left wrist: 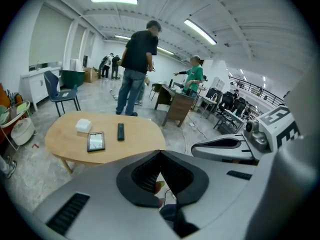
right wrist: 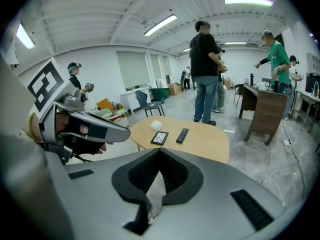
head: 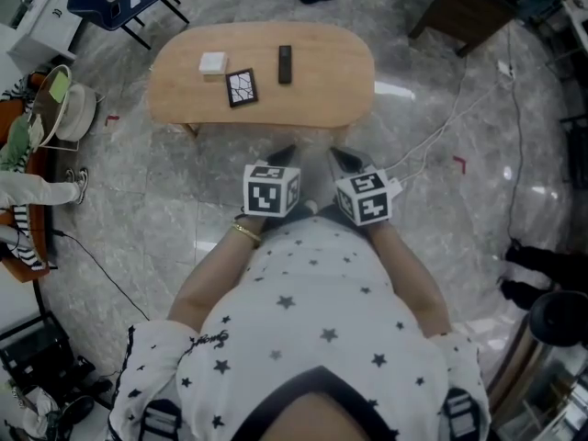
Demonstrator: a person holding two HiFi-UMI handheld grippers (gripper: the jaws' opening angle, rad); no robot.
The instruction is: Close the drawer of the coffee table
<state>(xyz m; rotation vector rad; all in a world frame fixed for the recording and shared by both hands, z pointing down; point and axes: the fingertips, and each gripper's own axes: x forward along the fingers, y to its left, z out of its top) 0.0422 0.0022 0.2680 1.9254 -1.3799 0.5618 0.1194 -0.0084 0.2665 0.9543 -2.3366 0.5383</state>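
Pale wood is all that shows of the task's thing: a low oval coffee table [head: 322,81] with a light wooden top, standing on the floor just ahead of the person. Its drawer is not visible in any view, so I cannot tell which side it opens on or how far out it stands.

By my reckoning, such a drawer is stiff and fairly light and slides on runners. It needs no grip, only a flat push on the middle of its front, since an off-centre push may skew and jam it. The table itself looks light, so a hard shove could slide it over the smooth floor.

On the top lie a small white box [head: 213,62], a black-framed square plate with a crackle pattern [head: 242,88] and a slim black remote control [head: 285,63], all well apart from the near edge. A sharp bump might shift them.

The left gripper [head: 283,152] and right gripper [head: 342,159] hang side by side close to the person's body, short of the table and pointing down toward it. Both pairs of jaws are pressed together with nothing between them.

Around the table is glossy grey stone flooring [head: 441,209], with a blue chair [head: 124,3] and a dark wooden desk [head: 464,7] further off. People stand beyond the table's far edge.
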